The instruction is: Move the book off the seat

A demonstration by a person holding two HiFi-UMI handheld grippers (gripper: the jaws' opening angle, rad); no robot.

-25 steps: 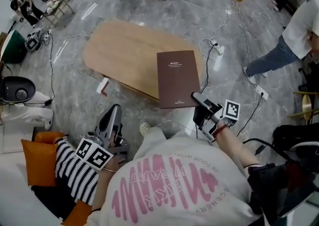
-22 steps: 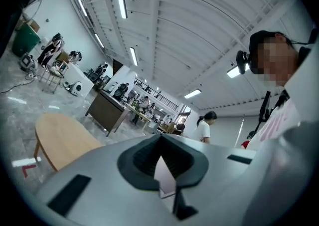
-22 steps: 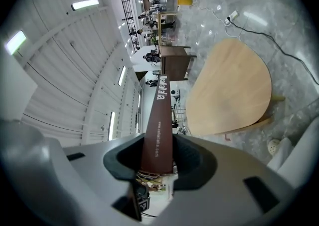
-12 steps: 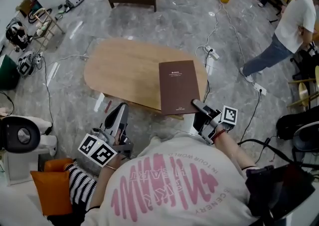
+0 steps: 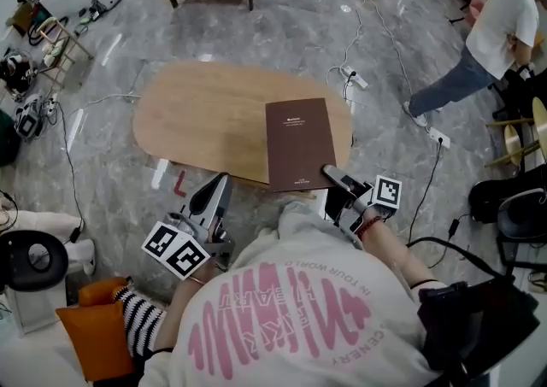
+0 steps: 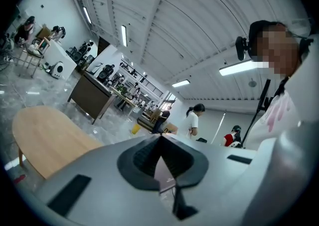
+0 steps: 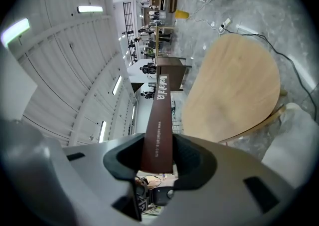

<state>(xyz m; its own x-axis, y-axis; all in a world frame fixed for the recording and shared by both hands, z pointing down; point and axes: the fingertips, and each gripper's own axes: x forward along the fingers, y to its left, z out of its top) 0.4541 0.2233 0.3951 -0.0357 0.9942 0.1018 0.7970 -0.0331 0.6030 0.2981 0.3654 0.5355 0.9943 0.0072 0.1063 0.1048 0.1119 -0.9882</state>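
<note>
Looking down on a glossy, grey-veined stone floor (image 5: 342,43) strewn with cables, and onto a low bench (image 5: 205,120). Noticing, against a second ago, the book (image 5: 299,142) lying further in over the bench, now covering its right end with only the near edge overhanging. Finding the right gripper (image 5: 329,173) having followed it in and biting the near right corner, jaws partly closed and stopped by the book's thickness, pads pressing both faces. Finding the left gripper (image 5: 215,189) brought forward too, hanging just short of the bench's near rim, jaws meeting tip to tip and carrying nothing. Judging the book already off the seat, with the orange cushion (image 5: 90,330) well apart at lower left. Reckoning only the setting-down and letting-go to be left, while being unable to tell resting flat from hovering just above. Turning to materials, largest first. Reading the bench as pale, smooth, matt wood with a thin top and a rounded oval outline. Reading the book as a stiff, thin, dark brown rectangle with small pale print near its far end and along its edge. Reading both grippers as grey moulded shells with dark ribbed pads and black-and-white marker cubes.
</note>
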